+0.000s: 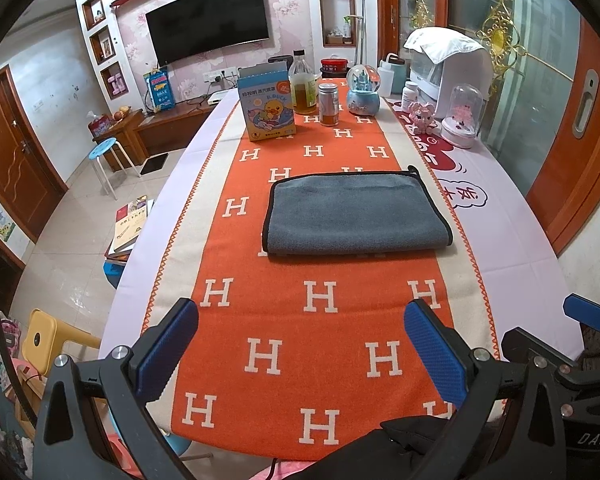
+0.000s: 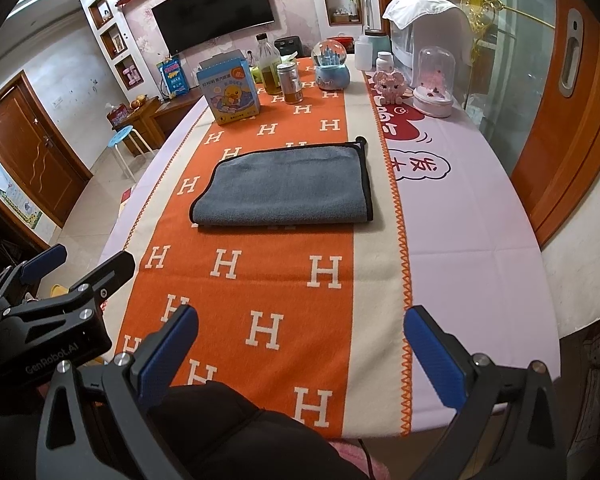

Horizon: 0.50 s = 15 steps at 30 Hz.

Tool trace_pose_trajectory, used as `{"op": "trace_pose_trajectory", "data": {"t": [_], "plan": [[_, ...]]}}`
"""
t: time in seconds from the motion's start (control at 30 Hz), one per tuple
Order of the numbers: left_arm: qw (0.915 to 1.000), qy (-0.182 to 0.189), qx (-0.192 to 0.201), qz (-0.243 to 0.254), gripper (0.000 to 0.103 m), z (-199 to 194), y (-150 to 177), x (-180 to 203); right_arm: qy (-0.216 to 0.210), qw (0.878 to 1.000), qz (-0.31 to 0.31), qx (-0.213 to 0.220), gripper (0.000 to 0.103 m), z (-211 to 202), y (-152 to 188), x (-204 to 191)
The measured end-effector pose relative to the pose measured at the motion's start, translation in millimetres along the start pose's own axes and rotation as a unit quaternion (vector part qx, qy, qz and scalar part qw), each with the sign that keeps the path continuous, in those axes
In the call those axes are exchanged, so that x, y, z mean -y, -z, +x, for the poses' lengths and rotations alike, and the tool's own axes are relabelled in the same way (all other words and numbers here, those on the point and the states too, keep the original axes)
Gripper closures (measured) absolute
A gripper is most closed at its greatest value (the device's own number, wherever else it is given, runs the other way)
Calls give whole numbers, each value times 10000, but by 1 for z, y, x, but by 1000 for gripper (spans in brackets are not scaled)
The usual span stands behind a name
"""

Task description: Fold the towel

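A grey towel [image 1: 354, 212] with black trim lies folded flat on the orange H-pattern runner [image 1: 284, 320] in the middle of the table; it also shows in the right wrist view [image 2: 286, 186]. My left gripper [image 1: 302, 332] is open and empty, near the table's front edge, well short of the towel. My right gripper [image 2: 300, 338] is open and empty, also near the front edge. The right gripper's fingers [image 1: 588, 314] show at the right edge of the left wrist view, and the left gripper's fingers [image 2: 44, 262] show at the left of the right wrist view.
At the far end stand a blue duck box [image 1: 268, 104], a bottle [image 1: 303, 84], a jar [image 1: 329, 104], a snow globe [image 1: 364, 90], a pink toy [image 1: 422, 116], a glass dome [image 1: 462, 116] and a white appliance [image 1: 450, 68]. A blue stool [image 1: 106, 148] and books [image 1: 130, 224] are left of the table.
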<state>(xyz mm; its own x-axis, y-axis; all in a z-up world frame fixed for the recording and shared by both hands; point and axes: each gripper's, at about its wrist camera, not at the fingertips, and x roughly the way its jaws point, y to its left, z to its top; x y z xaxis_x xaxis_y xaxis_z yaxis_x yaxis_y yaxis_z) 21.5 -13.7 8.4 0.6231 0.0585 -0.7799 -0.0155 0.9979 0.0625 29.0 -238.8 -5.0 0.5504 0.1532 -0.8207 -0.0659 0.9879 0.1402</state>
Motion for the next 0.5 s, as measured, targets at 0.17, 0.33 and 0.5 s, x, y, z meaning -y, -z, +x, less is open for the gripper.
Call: {"op": "trace_pose_trajectory", "data": {"t": [0.17, 0.33, 0.5], "plan": [[10000, 12, -4, 7, 1, 0, 0, 0, -5, 10000, 5, -7, 0, 0, 1, 0], [10000, 15, -9, 7, 1, 0, 0, 1, 0, 10000, 5, -8, 0, 0, -1, 1], [10000, 31, -17, 21, 1, 0, 1, 4, 1, 10000, 10, -14, 0, 1, 3, 0]]}}
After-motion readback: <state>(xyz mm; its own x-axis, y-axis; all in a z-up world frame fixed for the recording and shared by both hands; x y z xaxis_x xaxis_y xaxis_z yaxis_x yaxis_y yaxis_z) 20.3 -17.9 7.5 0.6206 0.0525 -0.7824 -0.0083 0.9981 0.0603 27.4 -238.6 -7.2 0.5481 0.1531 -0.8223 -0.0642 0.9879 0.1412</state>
